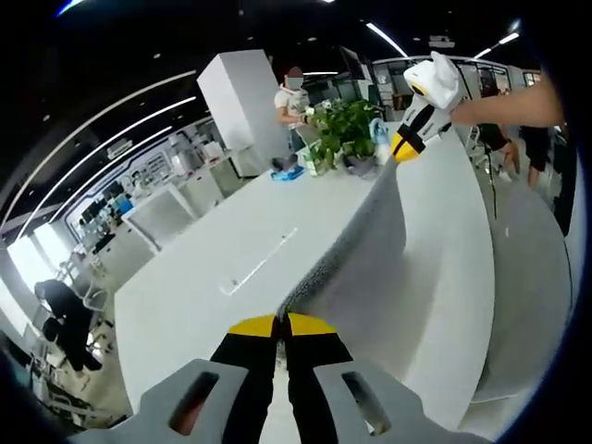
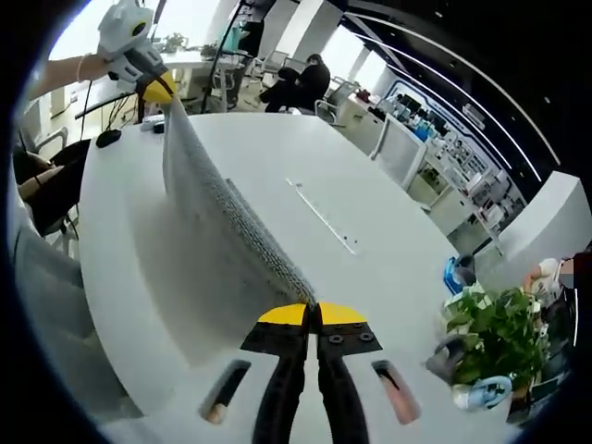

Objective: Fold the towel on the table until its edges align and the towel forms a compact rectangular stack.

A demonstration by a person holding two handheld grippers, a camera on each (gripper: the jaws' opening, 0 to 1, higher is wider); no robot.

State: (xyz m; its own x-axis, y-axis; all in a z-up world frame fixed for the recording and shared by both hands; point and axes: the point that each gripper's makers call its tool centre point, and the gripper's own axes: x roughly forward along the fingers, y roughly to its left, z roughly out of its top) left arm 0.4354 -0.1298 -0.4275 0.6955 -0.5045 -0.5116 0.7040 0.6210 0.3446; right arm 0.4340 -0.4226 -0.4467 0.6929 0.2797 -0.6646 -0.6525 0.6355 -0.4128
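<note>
Table: a large white oval table (image 1: 222, 268) is carrying the work, with a thin slot running along its middle.
Towel: the grey towel (image 1: 370, 268) is hanging lifted off the table, stretched taut between the two grippers; its textured edge is running as a straight line from one to the other, and the rest is draping down toward the tabletop.
Left gripper: the left gripper (image 1: 281, 325) is pointing forward along the towel's top edge, its yellow-tipped jaws pressed together and pinching one corner; in the right gripper view it (image 2: 157, 91) is showing at the far end, held by a bare forearm.
Right gripper: the right gripper (image 2: 311, 314) is likewise pinching the opposite corner with jaws closed on the cloth; in the left gripper view it (image 1: 407, 145) is held up at the far end.
Surroundings: a potted plant (image 1: 344, 129) is standing at the far end of the table, near a blue object (image 1: 287, 172); a person (image 1: 294, 102) is standing behind it.
Hard to make out: the towel's lower edge is blending into the white table, so I cannot tell where it is touching.
</note>
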